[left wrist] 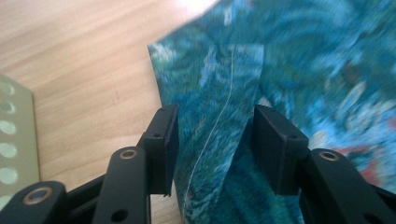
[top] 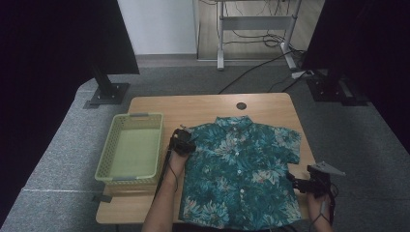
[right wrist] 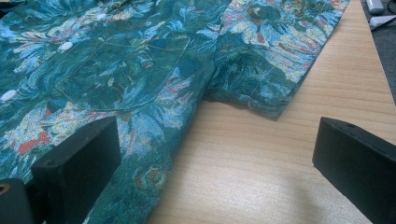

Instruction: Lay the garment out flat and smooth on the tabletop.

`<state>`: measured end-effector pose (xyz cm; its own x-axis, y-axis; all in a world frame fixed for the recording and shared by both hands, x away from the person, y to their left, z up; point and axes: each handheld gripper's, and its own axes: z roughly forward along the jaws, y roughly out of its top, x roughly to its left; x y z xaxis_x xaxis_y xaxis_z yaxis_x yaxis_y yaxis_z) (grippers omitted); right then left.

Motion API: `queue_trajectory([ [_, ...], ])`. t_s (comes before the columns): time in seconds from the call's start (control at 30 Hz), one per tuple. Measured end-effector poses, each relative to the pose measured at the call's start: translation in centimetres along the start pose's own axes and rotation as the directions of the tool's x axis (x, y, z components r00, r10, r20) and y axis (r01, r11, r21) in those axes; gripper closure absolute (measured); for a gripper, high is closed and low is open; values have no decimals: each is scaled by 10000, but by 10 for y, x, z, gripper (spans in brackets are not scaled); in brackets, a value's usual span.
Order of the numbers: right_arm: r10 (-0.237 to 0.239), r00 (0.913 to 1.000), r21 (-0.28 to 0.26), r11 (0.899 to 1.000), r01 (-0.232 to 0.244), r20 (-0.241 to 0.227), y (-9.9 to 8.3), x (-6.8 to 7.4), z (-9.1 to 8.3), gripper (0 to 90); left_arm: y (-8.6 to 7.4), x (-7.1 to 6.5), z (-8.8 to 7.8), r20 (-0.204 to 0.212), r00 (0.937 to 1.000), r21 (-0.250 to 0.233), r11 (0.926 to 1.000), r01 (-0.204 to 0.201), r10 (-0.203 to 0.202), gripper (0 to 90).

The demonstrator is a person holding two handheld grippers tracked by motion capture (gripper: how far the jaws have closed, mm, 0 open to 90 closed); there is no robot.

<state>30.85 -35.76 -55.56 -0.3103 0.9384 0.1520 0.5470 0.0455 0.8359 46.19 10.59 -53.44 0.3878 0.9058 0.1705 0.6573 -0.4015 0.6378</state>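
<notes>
Shirt [top: 239,171] flat on bench [top: 203,105], face up, collar toward 12 o'clock, hem at 6; long axis runs 12–6. Left tongs [top: 185,140] at sleeve edge, 9 o'clock side, parted, sleeve fabric [left wrist: 217,140] between jaws, not clamped. Right tongs [top: 303,183] wide, empty, off shirt's 3 o'clock edge over bare wood. Basket [top: 129,175] at 9 o'clock, near bench edge.

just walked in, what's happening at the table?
A person holds a gripper in each hand over a teal floral shirt spread flat, buttoned, on the wooden table. The left gripper is at the shirt's left sleeve, jaws open with a raised fold of fabric between them, not yet clamped. The right gripper sits open at the shirt's right edge below the other sleeve, holding nothing. An empty green basket stands left of the shirt.
</notes>
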Motion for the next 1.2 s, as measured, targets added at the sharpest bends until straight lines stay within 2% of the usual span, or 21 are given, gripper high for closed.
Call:
queue_trajectory([
  [0.13, 3, 10000, -27, 10000, -3, -63, 0, 0, 0, 5, 0, 2, 1, 4, 10000, 44, 10000, 11, -11, 663],
  [0.27, -5, 9999, 43, 10000, 5, -147, 0, -1, 0, 5, 0, 7, 0, 184, 9998, 78, 9999, 120, -122, 876],
  [0.37, -32, 9998, 80, 10000, 33, -171, 0, 0, 1, 5, 0, 11, -2, 434, 9984, 3, 9994, 357, -357, 885],
  [0.43, -39, 9998, 136, 9999, 41, -197, 0, -1, 1, 5, 1, 15, -5, 696, 9941, -113, 9964, 840, -830, 885],
  [0.47, -37, 9998, 152, 9999, 40, -202, 1, -1, 1, 5, 1, 17, -7, 503, 9933, -201, 9943, 1051, -1040, 885],
  [0.53, -27, 9997, 154, 9999, 31, -226, 1, -1, 1, 5, 0, 23, -11, 584, 9860, -446, 9863, 1586, -1559, 884],
  [0.6, 3, 9997, 135, 9999, 0, -232, 0, -1, 1, 5, -1, 30, -14, 699, 9749, -555, 9750, 2153, -2113, 883],
  [0.7, 23, 9997, 168, 9999, -19, -255, 1, -1, 1, 5, -4, 36, -17, 348, 9632, -571, 9617, 2681, -2665, 880],
  [0.73, 11, 9997, 183, 9998, -7, -261, 1, -1, 2, 5, -5, 37, -18, 32, 9541, -594, 9524, 2991, -2995, 876],
  [0.77, 7, 9997, 197, 9998, -2, -259, 1, -1, 2, 5, -6, 38, -18, -39, 9415, -727, 9391, 3359, -3371, 851],
  [0.87, -15, 9997, 220, 9998, 21, -256, 1, -1, 2, 5, -7, 38, -18, -313, 9160, -786, 9146, 3967, -4000, 687],
  [0.9, -18, 9996, 231, 9997, 24, -267, 1, -1, 2, 5, -7, 38, -18, -95, 9138, -833, 9110, 4040, -4061, 652],
  [0.97, -14, 9997, 224, 9997, 20, -263, 1, -1, 2, 5, -6, 35, -19, 141, 9187, -926, 9144, 3941, -3946, 564],
  [1.0, -11, 9996, 214, 9998, 17, -279, 1, -1, 2, 5, -6, 34, -19, 484, 9188, -1051, 9128, 3947, -3918, 515],
  [1.03, 0, 9996, 224, 9997, 6, -292, 1, -1, 2, 5, -6, 33, -20, 829, 9230, -1228, 9153, 3837, -3758, 476],
  [1.07, 15, 9996, 218, 9998, -9, -291, 1, -1, 2, 5, -5, 30, -21, 552, 9315, -1359, 9216, 3637, -3595, 439],
  [1.1, 18, 9995, 218, 9998, -11, -305, 1, -1, 2, 5, -4, 28, -23, 464, 9350, -1524, 9226, 3544, -3515, 406],
  [1.13, 19, 9995, 226, 9997, -12, -308, 1, -1, 2, 5, -4, 27, -23, 491, 9359, -1628, 9217, 3522, -3489, 321],
  [1.17, 8, 9996, 224, 9997, -1, -293, 1, -1, 2, 5, -3, 27, -23, 377, 9347, -1536, 9222, 3550, -3535, 253],
  [1.2, 2, 9996, 228, 9997, 5, -298, 1, -1, 2, 5, -3, 27, -23, 465, 9334, -1466, 9219, 3587, -3558, 219],
])
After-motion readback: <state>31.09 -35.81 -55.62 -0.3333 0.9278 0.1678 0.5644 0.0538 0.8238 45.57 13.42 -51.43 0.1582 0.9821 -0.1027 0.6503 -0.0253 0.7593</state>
